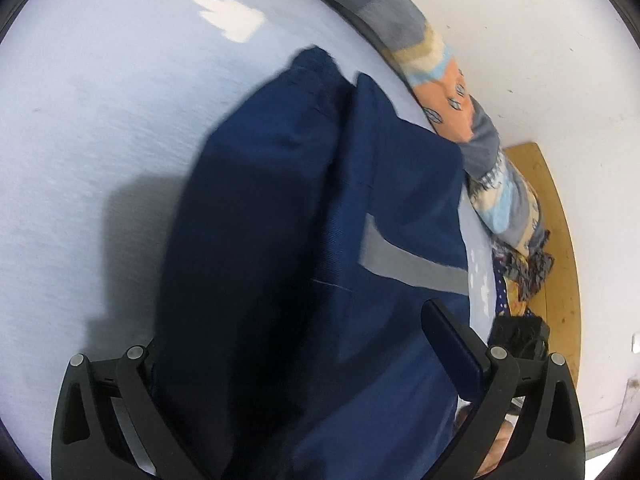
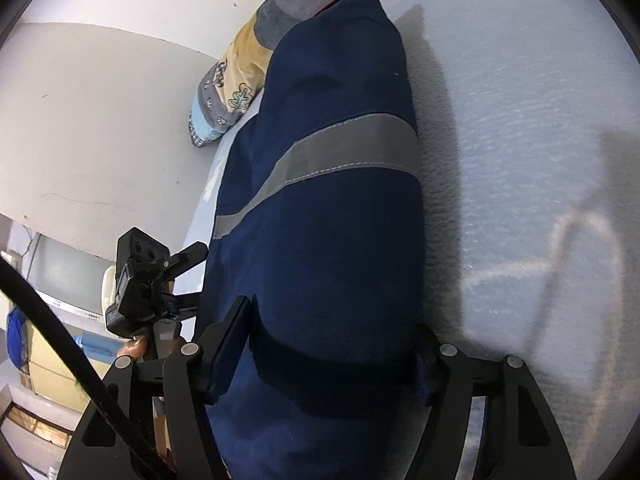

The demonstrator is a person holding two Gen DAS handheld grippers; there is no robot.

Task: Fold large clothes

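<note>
Across the left wrist view, the navy garment (image 1: pixel 304 208) lies on the pale blue bed (image 1: pixel 88 152), filling the wide-set left hand-held gripper (image 1: pixel 304 344); grip unclear. Right wrist view: the right hand-held gripper (image 2: pixel 332 344) straddles the garment's bulky fold, pads against it.

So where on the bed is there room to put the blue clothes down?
Bare sheet lies open beside the blue garment, on the side away from the wall. It is crowded along the wall, where the patterned blanket lies bunched.
</note>
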